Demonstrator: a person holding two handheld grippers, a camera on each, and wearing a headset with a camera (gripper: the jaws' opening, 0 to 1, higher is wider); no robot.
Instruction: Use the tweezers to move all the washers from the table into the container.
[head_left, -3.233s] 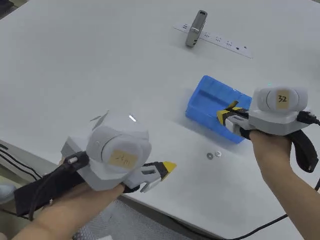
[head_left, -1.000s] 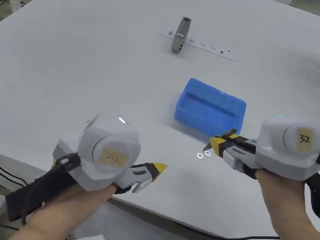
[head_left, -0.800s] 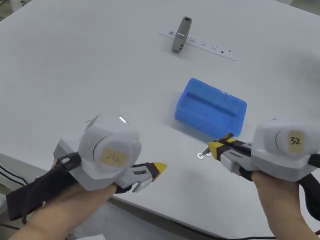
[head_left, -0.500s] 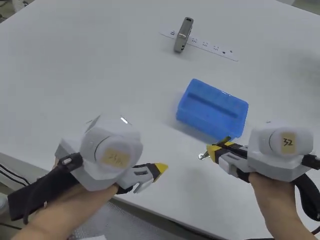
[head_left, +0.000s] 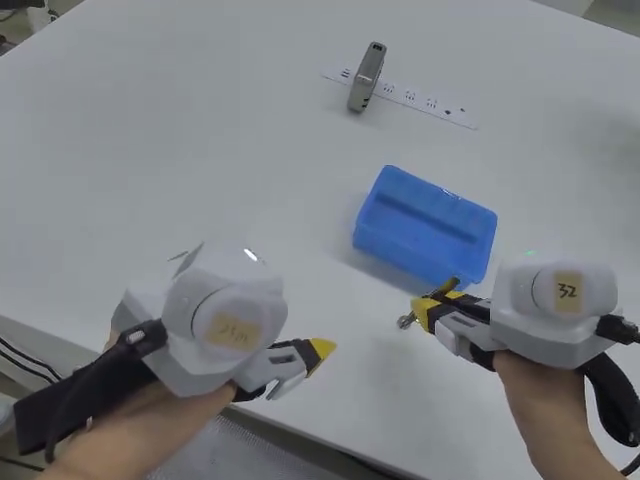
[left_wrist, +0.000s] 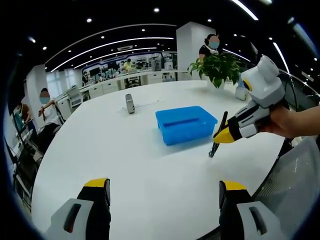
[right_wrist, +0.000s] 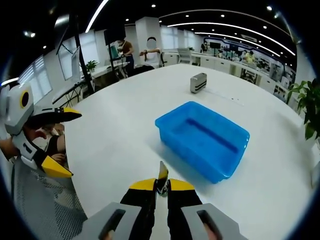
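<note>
Tweezers (left_wrist: 214, 149) clamped in the right gripper (head_left: 428, 306), tips down by the blue container (head_left: 425, 225).
Left gripper (head_left: 308, 362) hangs back, jaws wide, holding nothing, probably just out of the way.

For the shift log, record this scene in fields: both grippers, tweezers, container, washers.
left gripper: open, holding nothing, over the white table's near edge
right gripper: shut on the slim dark tweezers
tweezers tip: down at the table, near the blue rectangular plastic container
container: upright, contents not discernible
washers: too small to make out
</note>
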